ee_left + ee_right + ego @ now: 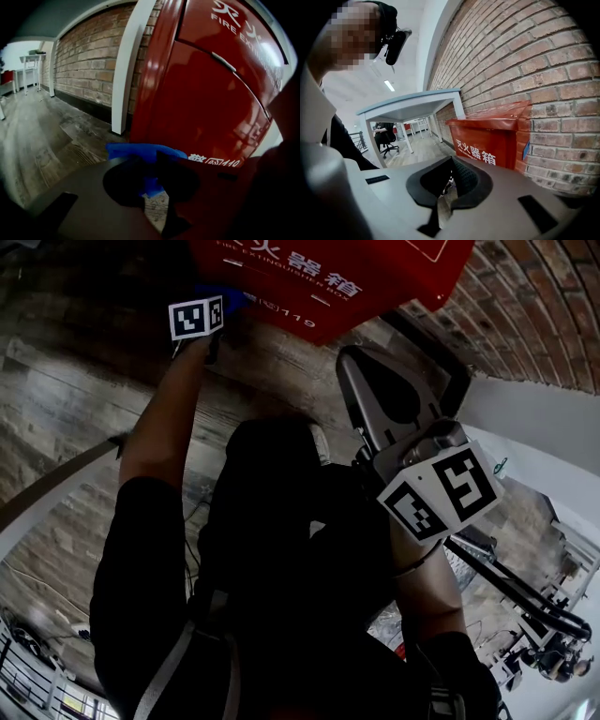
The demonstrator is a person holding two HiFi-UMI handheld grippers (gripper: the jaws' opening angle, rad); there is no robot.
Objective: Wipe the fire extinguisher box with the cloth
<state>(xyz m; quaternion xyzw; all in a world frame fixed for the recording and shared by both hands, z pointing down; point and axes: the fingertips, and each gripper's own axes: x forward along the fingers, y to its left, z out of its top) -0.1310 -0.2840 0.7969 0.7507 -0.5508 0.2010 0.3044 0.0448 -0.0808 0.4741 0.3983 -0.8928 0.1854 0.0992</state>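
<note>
Head view, left gripper [212, 319]: raised to the lower front of the red box [328, 277]; a tuft of blue cloth [230, 298] shows at its tip, against the box
Head view, right gripper [375, 381]: held lower, apart from the box
Left gripper view, left gripper [152, 180]: jaws clamped on the cloth [140, 152]; the cloth bunches ahead of them at the bottom edge of the box [211, 108], touching it or just short
Left gripper view, handling: cloth likely soft, light, limp; best pinched at a thick fold, a pad left forward; box looks stiff, glossy, probably slick
Right gripper view, right gripper [450, 185]: jaws drawn to a thin slit, nothing between them; the box [487, 140] stands ahead by the brick wall [548, 70], well apart
</note>
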